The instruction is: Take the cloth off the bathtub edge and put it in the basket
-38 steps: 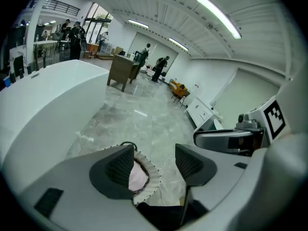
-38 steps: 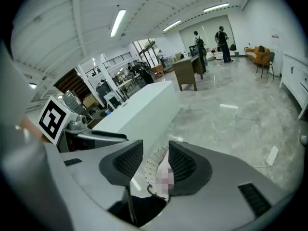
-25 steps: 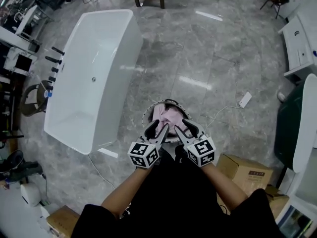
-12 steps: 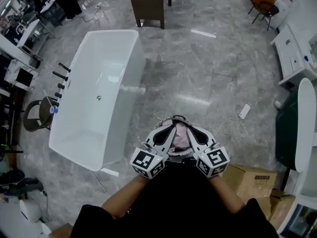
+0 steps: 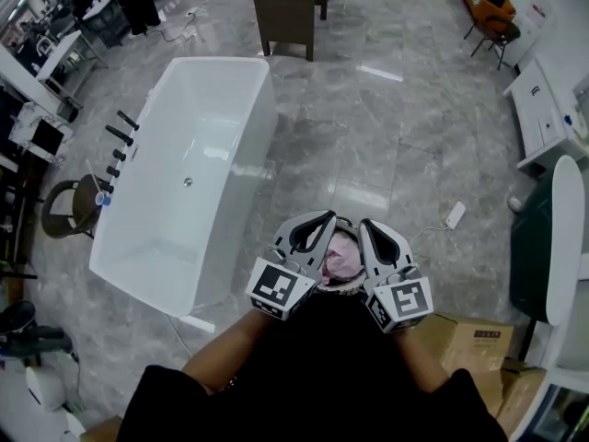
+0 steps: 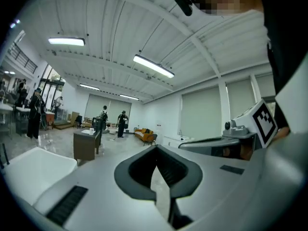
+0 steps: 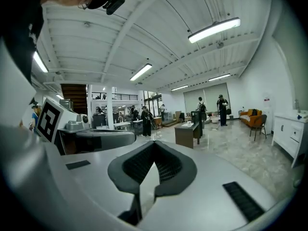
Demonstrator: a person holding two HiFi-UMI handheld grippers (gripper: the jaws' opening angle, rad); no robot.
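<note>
Pink cloth sits in the basket, so left gripper and right gripper, jaws closed and empty, should lift clear without snagging it.

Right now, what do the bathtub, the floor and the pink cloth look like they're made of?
Bathtub: glossy white, probably acrylic or enamel; smooth moulded walls with glare.
Floor: polished grey marble-look tile; veining, joint lines, bright reflections.
Pink cloth: soft matte fabric, crumpled folds; weave too small to tell.
</note>
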